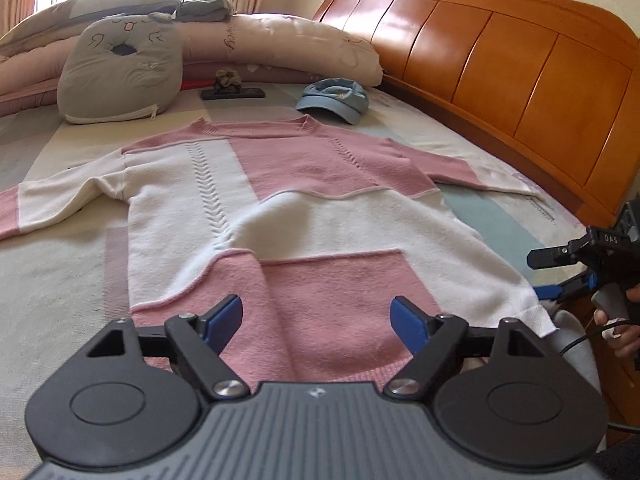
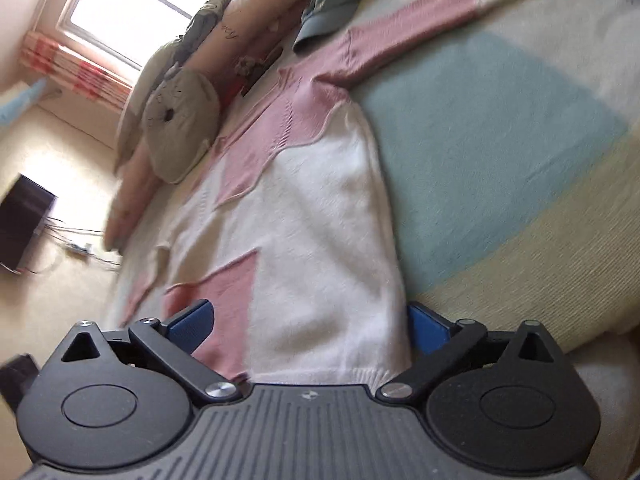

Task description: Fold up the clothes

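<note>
pink-and-white knit sweater (image 1: 304, 216) lies spread flat on the striped bedsheet (image 1: 52, 280), neck toward the far pillows, both sleeves stretched out to the sides, hem at the near edge of the bed. left gripper (image 1: 318, 322) hangs just over the pink hem panel with its blue-padded fingers (image 1: 226, 316) spread wide, nothing between them; whether the pads touch the knit cannot be told. right gripper (image 2: 310, 326) sits at the sweater's near right hem corner, jaws also wide apart, the white corner lying in the gap between the pads, not pinched. in the left wrist view the right gripper shows at the right edge, a hand (image 1: 618, 322) on its handle, its fingers apart beside the hem corner. a blue cap (image 1: 333, 98) rests beyond the neckline, near the wooden headboard (image 1: 500, 64); a grey cushion (image 1: 118, 70) leans at far left.
</note>
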A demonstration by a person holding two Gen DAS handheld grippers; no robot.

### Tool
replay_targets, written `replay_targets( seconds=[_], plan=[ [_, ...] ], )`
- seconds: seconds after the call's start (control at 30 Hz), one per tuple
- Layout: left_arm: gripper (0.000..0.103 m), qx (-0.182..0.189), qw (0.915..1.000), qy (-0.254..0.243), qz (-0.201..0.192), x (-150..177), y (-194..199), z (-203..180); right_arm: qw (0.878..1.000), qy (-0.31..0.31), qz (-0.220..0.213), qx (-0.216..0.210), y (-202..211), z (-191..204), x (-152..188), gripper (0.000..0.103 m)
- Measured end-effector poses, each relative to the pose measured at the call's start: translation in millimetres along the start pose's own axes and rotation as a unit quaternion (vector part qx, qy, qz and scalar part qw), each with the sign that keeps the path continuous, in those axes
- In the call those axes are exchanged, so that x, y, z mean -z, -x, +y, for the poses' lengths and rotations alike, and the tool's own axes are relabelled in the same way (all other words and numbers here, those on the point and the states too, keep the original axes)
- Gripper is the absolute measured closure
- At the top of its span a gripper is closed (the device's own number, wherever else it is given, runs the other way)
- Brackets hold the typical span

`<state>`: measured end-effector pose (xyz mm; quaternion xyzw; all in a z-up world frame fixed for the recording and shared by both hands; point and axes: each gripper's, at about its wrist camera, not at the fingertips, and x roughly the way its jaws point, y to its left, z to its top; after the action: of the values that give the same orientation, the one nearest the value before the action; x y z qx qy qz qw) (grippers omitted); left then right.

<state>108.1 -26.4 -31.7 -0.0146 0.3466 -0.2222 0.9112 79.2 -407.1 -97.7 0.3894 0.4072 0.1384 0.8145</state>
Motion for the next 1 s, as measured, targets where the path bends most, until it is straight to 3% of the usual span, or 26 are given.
replay_targets(
  seconds=[0.1,0.37,0.5,0.57,0.8,1.0],
  plan=[
    [0.022,0.004,1.0,0.003,-0.003,-1.0,1.0,-2.8,0.999,-0.004,0.01,-0.031,-6.7,-8.2,-10.6,0.0],
    [0.022,0.007,0.9995,0.029,-0.012,-1.3,5.6,-2.3,0.998,0.008,0.044,-0.046,-32.1,-6.7,-43.3,0.0],
    [0.022,0.003,0.9997,0.021,-0.007,-0.4,5.7,-2.4,0.992,0.028,0.094,-0.078,-28.1,-2.0,-24.5,0.0],
    [0.022,0.005,0.9997,0.022,-0.003,0.2,2.8,-2.3,0.991,0.056,0.095,-0.069,-28.4,3.0,-17.6,0.0],
    [0.022,0.015,0.9997,0.017,-0.006,3.0,3.5,-6.6,0.994,0.023,0.074,-0.078,-42.9,3.2,-29.8,0.002],
    [0.022,0.003,0.9994,0.032,-0.011,5.0,9.1,5.0,0.99,0.058,0.088,-0.09,-45.5,15.2,-6.7,0.006]
  ],
)
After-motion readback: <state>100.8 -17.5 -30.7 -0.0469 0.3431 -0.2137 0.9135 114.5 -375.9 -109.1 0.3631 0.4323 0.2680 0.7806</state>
